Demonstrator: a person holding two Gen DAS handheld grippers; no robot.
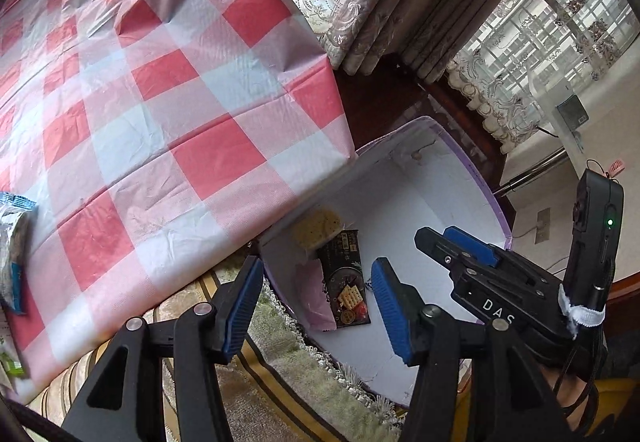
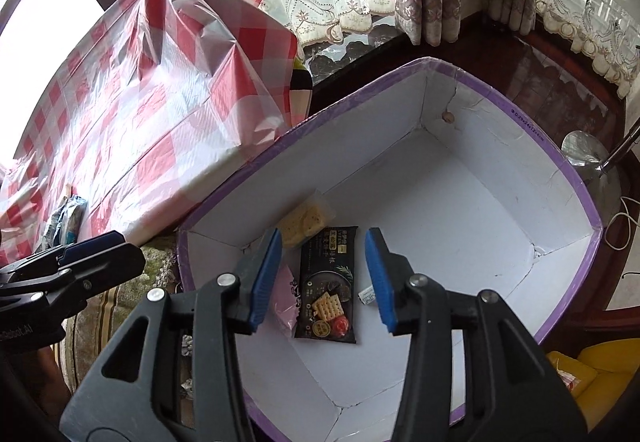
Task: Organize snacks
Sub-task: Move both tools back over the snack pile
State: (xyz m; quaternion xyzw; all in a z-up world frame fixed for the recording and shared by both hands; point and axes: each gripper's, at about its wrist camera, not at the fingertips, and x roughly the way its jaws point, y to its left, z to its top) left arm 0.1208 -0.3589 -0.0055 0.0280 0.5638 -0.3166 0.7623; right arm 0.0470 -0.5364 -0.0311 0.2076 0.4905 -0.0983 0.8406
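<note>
You are holding both hand-held grippers parted and empty: right hand-held gripper (image 2: 324, 274) above the dark cracker packet (image 2: 328, 294) in the box (image 2: 520, 145), left hand-held gripper (image 1: 316, 306) alongside. Light, crinkly, fragile snacks: I would pinch their sealed edges.

The left camera sits on the left hand-held gripper (image 1: 316, 306) and looks down over the surface (image 1: 160, 101), with the box (image 1: 460, 169) low at 4 o'clock. The right camera sits on the right hand-held gripper (image 2: 324, 274) and looks down into the box (image 2: 500, 201) from close up. Both views share the box, the surface edge and the curtains (image 1: 400, 1).
</note>
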